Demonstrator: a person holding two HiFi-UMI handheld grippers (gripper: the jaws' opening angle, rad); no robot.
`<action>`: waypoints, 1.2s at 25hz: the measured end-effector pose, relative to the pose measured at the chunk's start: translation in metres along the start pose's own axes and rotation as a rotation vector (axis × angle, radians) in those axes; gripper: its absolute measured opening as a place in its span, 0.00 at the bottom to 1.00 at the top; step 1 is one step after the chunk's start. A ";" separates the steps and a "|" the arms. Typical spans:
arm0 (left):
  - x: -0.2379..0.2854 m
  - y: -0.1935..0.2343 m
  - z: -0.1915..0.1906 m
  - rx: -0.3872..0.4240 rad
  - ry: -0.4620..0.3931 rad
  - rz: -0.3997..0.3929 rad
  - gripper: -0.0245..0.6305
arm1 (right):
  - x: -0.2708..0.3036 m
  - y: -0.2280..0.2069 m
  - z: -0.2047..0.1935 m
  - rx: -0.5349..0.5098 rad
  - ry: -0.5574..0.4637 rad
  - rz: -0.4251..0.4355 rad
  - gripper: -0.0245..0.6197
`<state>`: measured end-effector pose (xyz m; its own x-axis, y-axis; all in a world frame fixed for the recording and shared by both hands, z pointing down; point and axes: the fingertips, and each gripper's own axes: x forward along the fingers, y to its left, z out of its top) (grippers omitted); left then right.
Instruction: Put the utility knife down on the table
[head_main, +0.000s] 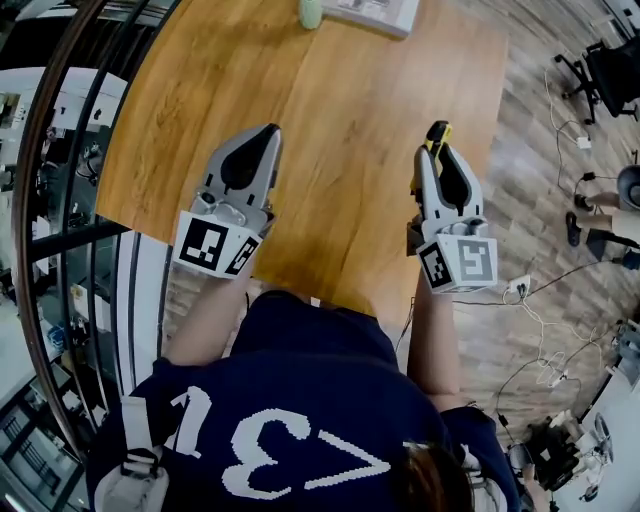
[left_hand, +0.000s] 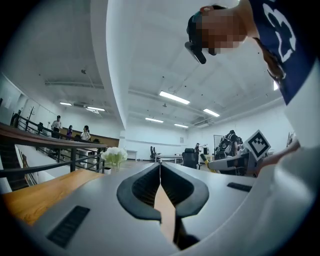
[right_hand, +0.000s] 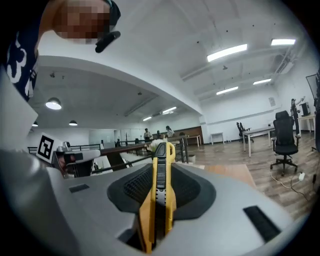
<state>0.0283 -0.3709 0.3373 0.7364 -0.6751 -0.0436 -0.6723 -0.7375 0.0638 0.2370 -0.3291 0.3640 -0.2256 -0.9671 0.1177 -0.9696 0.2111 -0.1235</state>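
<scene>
A yellow and black utility knife (right_hand: 159, 195) stands clamped between the jaws of my right gripper (right_hand: 159, 165), its tip poking past the fingertips. In the head view the knife (head_main: 438, 133) sticks out ahead of the right gripper (head_main: 437, 152), held above the right part of the wooden table (head_main: 330, 100). My left gripper (head_main: 268, 132) hovers over the table's left part, jaws shut with nothing between them. In the left gripper view the left gripper (left_hand: 160, 165) shows its pads pressed together.
A pale green object (head_main: 310, 12) and a white flat thing (head_main: 375, 12) lie at the table's far edge. A dark railing (head_main: 60, 200) runs along the left. Cables and a power strip (head_main: 520, 288) lie on the floor at right. A white flower bunch (left_hand: 115, 155) shows far off.
</scene>
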 end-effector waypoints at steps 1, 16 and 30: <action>0.002 0.003 -0.009 -0.003 0.016 -0.002 0.06 | 0.007 -0.002 -0.021 0.006 0.048 -0.009 0.23; -0.002 0.010 -0.107 -0.065 0.231 -0.001 0.06 | 0.015 -0.020 -0.240 -0.007 0.637 -0.089 0.23; -0.005 0.001 -0.085 -0.073 0.181 -0.002 0.06 | 0.008 -0.024 -0.121 -0.013 0.274 -0.124 0.08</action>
<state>0.0302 -0.3664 0.4219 0.7439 -0.6543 0.1361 -0.6682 -0.7313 0.1367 0.2470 -0.3246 0.4868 -0.1210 -0.9114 0.3932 -0.9921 0.0975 -0.0795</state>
